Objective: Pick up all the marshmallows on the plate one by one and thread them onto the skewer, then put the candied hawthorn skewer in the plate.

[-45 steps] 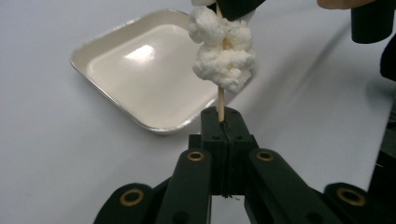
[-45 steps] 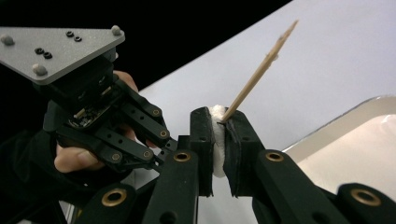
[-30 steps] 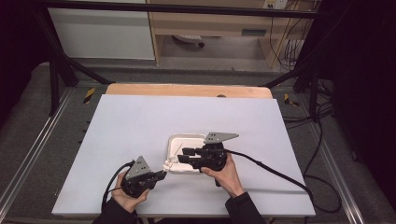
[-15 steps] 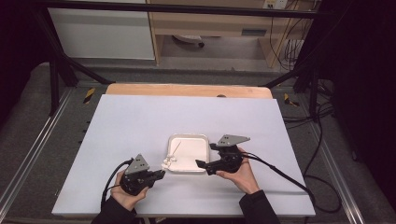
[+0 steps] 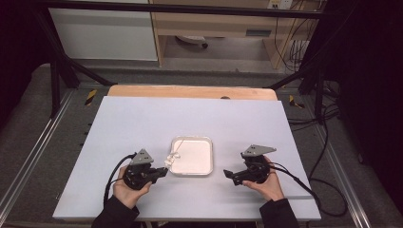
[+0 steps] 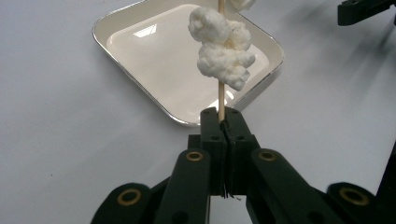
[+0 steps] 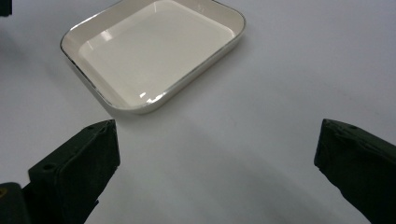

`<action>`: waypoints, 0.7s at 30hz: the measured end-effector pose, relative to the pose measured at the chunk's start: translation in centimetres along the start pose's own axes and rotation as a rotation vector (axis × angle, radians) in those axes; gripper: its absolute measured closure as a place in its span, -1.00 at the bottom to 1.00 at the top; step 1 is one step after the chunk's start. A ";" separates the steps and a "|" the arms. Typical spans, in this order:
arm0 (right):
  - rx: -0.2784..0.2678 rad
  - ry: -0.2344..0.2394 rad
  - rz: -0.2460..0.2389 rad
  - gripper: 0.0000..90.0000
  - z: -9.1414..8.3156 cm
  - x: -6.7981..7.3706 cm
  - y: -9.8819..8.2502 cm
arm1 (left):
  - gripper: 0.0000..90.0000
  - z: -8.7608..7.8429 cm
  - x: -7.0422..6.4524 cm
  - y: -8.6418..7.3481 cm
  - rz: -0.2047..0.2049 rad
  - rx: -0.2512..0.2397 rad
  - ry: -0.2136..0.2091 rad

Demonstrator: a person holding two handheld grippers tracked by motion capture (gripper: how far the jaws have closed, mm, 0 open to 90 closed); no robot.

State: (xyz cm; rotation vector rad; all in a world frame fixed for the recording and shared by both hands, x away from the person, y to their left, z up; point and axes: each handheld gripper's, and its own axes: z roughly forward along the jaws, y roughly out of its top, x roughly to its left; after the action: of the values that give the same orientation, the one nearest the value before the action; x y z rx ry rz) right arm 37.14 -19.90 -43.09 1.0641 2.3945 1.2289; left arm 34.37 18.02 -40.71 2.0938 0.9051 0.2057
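A thin wooden skewer (image 6: pixel 220 100) carries white puffy lumps (image 6: pixel 222 46), and my left gripper (image 6: pixel 223 116) is shut on its lower end. In the high view the left gripper (image 5: pixel 163 172) sits at the tray's near left corner, with the skewer (image 5: pixel 172 156) slanting over the rim. The shallow white tray (image 5: pixel 191 138) lies mid-table, and its inside (image 7: pixel 149 42) is bare. My right gripper (image 5: pixel 229 175) rests to the right of the tray, apart from it. Its jaws (image 7: pixel 217 144) have just been opening, and nothing is between them.
The tray stands on a pale grey table top (image 5: pixel 142 118) with a wooden strip (image 5: pixel 190 91) along the far edge. Black cables (image 5: pixel 304 183) trail from the grippers toward the near right. A dark metal frame (image 5: pixel 57 71) surrounds the table.
The right gripper has drawn away from the tray to the right and a little down, and its jaws have spread wide. The left gripper with the skewer has stayed put.
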 end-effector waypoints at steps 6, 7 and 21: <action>-0.003 -0.010 -0.001 -0.98 -1.3 -0.9 -1.2 | 0.96 0.0 0.2 1.5 -0.009 0.013 0.005; -0.008 -0.008 0.000 -0.98 -1.5 -1.0 -1.3 | 0.96 0.0 0.2 1.8 -0.007 0.017 0.008; -0.004 -0.026 0.019 -0.98 -2.5 -2.2 -3.4 | 0.95 3.7 0.1 4.0 -0.004 0.121 0.035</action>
State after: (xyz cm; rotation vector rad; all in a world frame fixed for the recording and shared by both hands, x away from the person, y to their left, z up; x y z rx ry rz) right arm 35.73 -24.23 -44.45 1.0978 2.3663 1.2183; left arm 38.22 14.18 -40.08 2.2055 0.9633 0.1903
